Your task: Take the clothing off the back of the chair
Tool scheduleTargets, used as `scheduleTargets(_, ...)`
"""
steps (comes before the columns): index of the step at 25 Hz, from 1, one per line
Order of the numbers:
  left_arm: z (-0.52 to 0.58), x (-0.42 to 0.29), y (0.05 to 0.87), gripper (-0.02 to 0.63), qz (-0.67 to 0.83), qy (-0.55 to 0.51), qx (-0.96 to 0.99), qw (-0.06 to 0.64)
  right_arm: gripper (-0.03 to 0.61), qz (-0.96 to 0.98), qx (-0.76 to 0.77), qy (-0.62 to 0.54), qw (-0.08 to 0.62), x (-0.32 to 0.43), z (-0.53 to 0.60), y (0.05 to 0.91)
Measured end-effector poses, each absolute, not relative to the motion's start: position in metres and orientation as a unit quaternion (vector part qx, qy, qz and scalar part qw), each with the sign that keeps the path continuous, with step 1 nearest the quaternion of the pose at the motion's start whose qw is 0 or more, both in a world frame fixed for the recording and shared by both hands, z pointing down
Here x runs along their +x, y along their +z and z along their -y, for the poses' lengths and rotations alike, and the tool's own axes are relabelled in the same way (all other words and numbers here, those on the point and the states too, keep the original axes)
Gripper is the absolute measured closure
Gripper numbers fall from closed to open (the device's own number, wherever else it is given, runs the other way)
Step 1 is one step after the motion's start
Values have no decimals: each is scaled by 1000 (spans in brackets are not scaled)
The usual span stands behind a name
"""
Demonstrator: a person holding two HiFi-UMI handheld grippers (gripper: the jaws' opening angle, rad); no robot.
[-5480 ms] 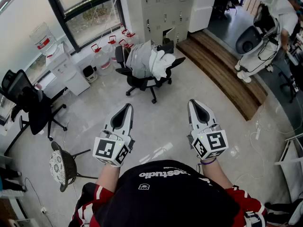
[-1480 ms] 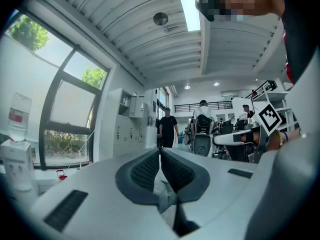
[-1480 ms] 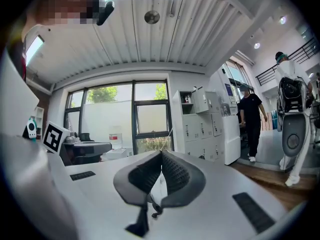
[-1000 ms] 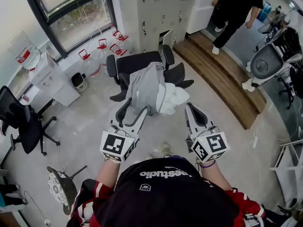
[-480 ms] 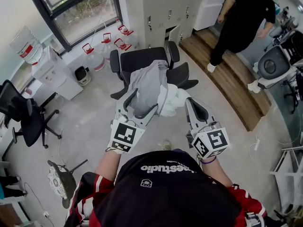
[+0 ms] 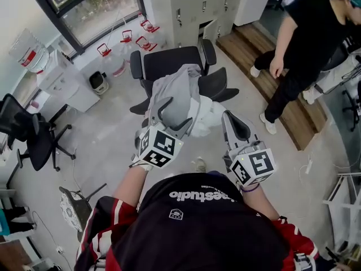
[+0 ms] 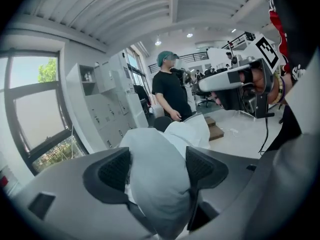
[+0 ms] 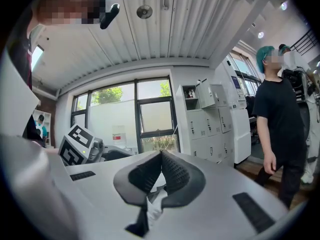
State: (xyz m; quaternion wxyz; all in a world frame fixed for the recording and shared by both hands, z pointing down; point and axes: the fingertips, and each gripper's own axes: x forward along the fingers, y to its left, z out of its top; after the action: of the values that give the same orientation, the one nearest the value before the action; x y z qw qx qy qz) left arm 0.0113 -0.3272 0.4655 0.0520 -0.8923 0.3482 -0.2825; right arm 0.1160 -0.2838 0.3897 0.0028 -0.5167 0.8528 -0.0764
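A black office chair point(image 6: 169, 65) stands ahead of me with its back toward me. Grey clothing point(image 6: 177, 92) hangs over that back, and a white garment point(image 6: 213, 117) lies bunched beside it on the right. My left gripper point(image 6: 175, 110) has its jaws spread wide on either side of the top of the grey clothing. In the left gripper view the grey clothing point(image 7: 150, 149) fills the gap between the left gripper's point(image 7: 157, 169) pads. My right gripper point(image 6: 230, 120) hovers just right of the white garment, and its tips point(image 8: 161, 156) meet with nothing held.
A person in black point(image 6: 316, 33) stands close at the right by the wooden step point(image 6: 265, 55). Grey lockers point(image 6: 197, 4) rise behind the chair. A water dispenser point(image 6: 56, 78), another black chair point(image 6: 28, 134) and a small stool point(image 6: 70, 208) are at the left.
My left gripper has gone forward and down over the grey clothing with its jaws spread wider. The right gripper edged forward. The person in black has walked nearer on the right.
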Motion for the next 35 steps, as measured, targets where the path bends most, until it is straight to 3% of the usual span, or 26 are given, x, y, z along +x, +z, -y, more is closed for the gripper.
scheduleTargets(12, 350, 24, 503, 285, -337, -367, -866, 48, 563, -850, -520, -90, 6, 128, 296, 405)
scheduleTargets(25, 358, 21, 508, 290, -358, -385, -848, 65, 563, -855, -511, -90, 5, 123, 304, 410)
scheduleTargets(35, 355, 18, 499, 400, -341, -375, -860, 51, 565, -858, -505, -92, 8, 120, 305, 409)
